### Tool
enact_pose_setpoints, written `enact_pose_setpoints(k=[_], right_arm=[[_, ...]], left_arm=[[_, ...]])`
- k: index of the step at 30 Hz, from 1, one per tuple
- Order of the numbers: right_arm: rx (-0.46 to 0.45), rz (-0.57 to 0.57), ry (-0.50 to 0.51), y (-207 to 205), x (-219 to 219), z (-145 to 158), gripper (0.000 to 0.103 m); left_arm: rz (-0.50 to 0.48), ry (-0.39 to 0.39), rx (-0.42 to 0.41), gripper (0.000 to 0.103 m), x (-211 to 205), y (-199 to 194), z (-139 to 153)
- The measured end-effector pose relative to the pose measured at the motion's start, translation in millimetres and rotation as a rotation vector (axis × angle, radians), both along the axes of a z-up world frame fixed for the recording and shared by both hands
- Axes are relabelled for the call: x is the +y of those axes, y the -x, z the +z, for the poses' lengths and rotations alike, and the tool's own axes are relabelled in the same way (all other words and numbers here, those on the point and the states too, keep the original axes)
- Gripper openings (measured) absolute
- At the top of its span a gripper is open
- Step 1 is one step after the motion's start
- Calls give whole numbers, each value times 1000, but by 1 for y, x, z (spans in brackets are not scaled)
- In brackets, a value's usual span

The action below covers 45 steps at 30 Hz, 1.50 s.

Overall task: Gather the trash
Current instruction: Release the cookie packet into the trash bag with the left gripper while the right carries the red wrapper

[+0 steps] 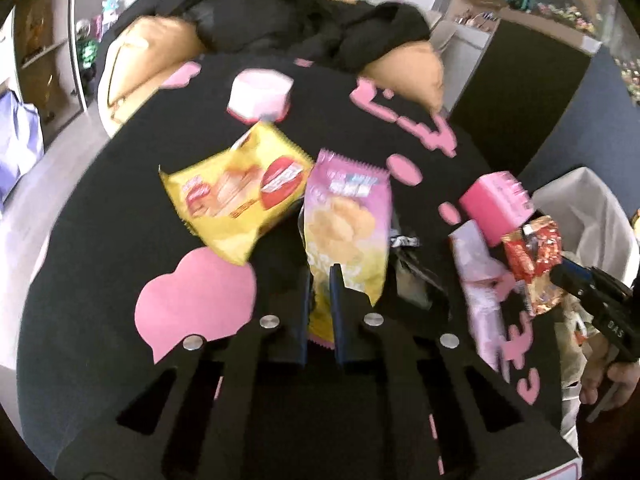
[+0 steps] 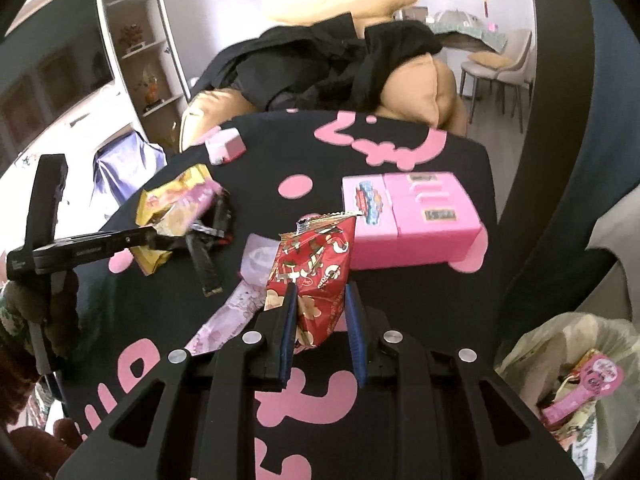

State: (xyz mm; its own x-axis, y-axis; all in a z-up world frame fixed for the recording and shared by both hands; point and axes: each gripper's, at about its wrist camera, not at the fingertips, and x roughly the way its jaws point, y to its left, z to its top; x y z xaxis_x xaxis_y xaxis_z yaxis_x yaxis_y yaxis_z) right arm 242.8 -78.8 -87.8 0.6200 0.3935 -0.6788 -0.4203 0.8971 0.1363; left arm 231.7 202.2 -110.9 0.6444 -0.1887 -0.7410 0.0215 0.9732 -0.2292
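Observation:
My left gripper [image 1: 320, 276] is shut on a pink and yellow snack wrapper [image 1: 346, 224] and holds it above the black table [image 1: 100, 240]. A yellow snack wrapper [image 1: 236, 196] lies just to its left. My right gripper [image 2: 322, 292] is closed on a red snack wrapper [image 2: 312, 264], with some gap still between the fingers. The red wrapper also shows in the left wrist view [image 1: 536, 260], at the table's right edge. A dark wrapper [image 2: 204, 256] and a pale pink wrapper [image 2: 232, 312] lie on the table between the grippers.
A trash bin with a white bag liner [image 1: 592, 220] stands to the right of the table, holding wrappers [image 2: 584, 384]. A pink toy box [image 2: 412, 216] and a small white and pink box [image 2: 224, 146] sit on the table. A tan sofa with black clothes [image 2: 320, 64] is behind.

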Motion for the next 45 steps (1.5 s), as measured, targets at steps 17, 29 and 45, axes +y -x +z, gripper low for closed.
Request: enact_pose_setpoints(k=[17, 29, 45], right_arm=[[-163, -15, -33, 40, -42, 62, 23], [-264, -168, -27, 80, -128, 100, 23], [-295, -385, -7, 125, -233, 96, 23]], left_arm=[[-35, 46, -282, 7, -63, 42, 123], [-196, 132, -352, 7, -154, 63, 155], [-476, 191, -223, 7, -288, 59, 113]])
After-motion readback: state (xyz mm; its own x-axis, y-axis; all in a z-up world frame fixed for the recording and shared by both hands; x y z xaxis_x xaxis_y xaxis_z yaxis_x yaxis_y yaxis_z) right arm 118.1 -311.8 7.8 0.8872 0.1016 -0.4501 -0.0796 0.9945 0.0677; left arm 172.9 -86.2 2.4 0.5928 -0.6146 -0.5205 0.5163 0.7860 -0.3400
